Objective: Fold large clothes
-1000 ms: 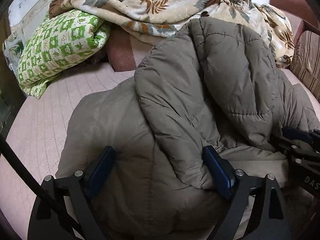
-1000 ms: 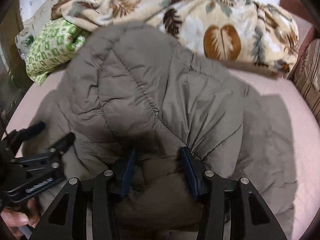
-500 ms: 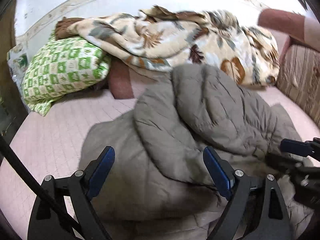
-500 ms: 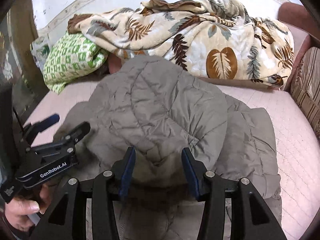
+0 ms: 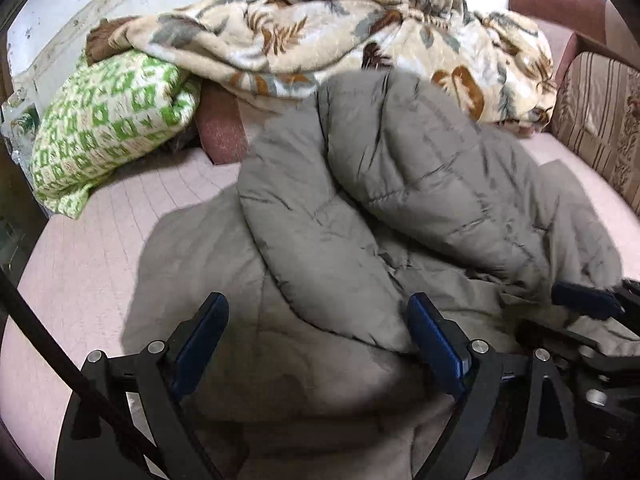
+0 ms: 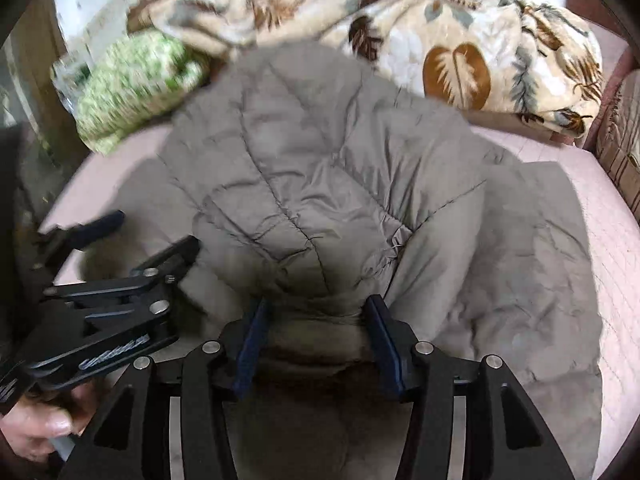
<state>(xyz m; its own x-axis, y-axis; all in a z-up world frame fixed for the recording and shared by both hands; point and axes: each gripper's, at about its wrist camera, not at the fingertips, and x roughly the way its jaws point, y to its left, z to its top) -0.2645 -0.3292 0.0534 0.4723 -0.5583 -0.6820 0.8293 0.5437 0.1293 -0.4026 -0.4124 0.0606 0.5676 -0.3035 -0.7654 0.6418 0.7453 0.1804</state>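
Tilted steeply down over the bed: left gripper point(image 5: 318, 338), black frame with blue pads, jaws spread wide with nothing pinched, just above the grey-brown quilted puffer jacket point(image 5: 360, 216) and a folded-over flap of it lying between and beyond the pads. Just to its right, also angled down: right gripper point(image 6: 316, 332), jaws half apart and just now opening further, a bunched fold of the jacket between the blue pads; cannot tell through the blur whether the pads still press on that fold. At the lower left of the right wrist view, a bare hand point(image 6: 36, 432) around the left tool's handle. Ahead of both claws, the jacket heaped in a puffy mound, spread out from under the fingertips toward the far side of the pale pink quilted mattress cover point(image 5: 92, 248). Beyond the jacket, a cream blanket with brown and grey leaf print point(image 5: 360, 36), crumpled along a white wall. Far left of the claws, a green-and-white patterned pillow point(image 5: 108, 120); far right, a striped brownish sofa cushion point(image 5: 600, 120).
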